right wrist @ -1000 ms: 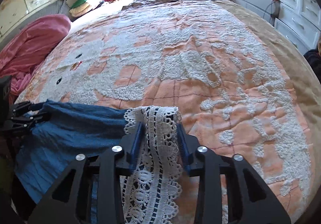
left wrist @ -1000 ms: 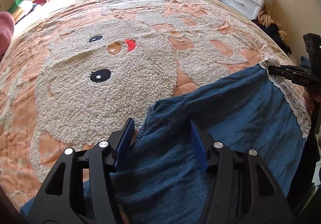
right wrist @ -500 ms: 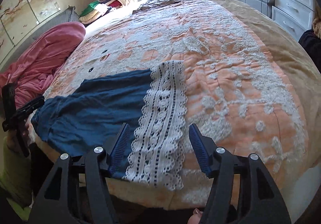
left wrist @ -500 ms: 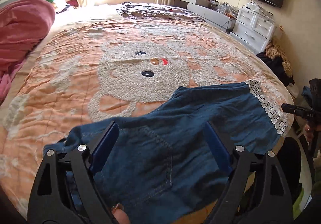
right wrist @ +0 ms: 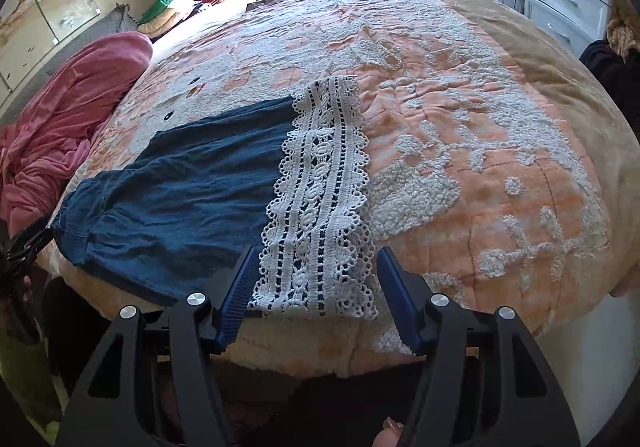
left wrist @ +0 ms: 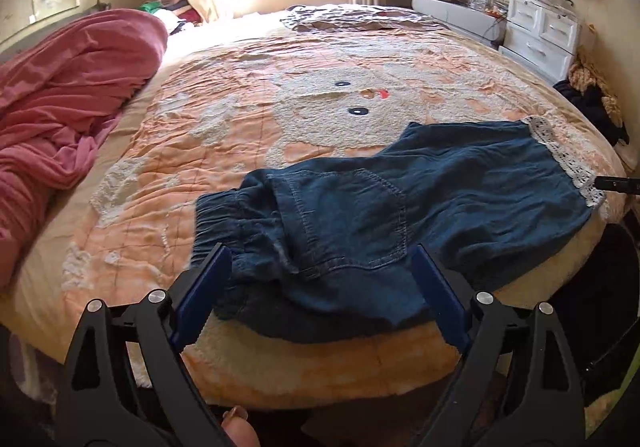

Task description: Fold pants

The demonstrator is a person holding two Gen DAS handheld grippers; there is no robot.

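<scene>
The pants (left wrist: 420, 215) lie flat along the bed (left wrist: 240, 127) edge w/ both hand-held grippers, left (left wrist: 320, 295) & right (right wrist: 316, 287), released & empty, so a good fold prob. needs waistband (left wrist: 224, 215) & lace hem (right wrist: 320, 199) pinched together, evenly.

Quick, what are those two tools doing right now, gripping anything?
Left tool: open, holding nothing, near the pants waistband.
Right tool: open, holding nothing, near the lace hem.

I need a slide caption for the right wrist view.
Open right gripper facing the white lace hem of blue denim pants lying on an orange quilted bedspread.
</scene>
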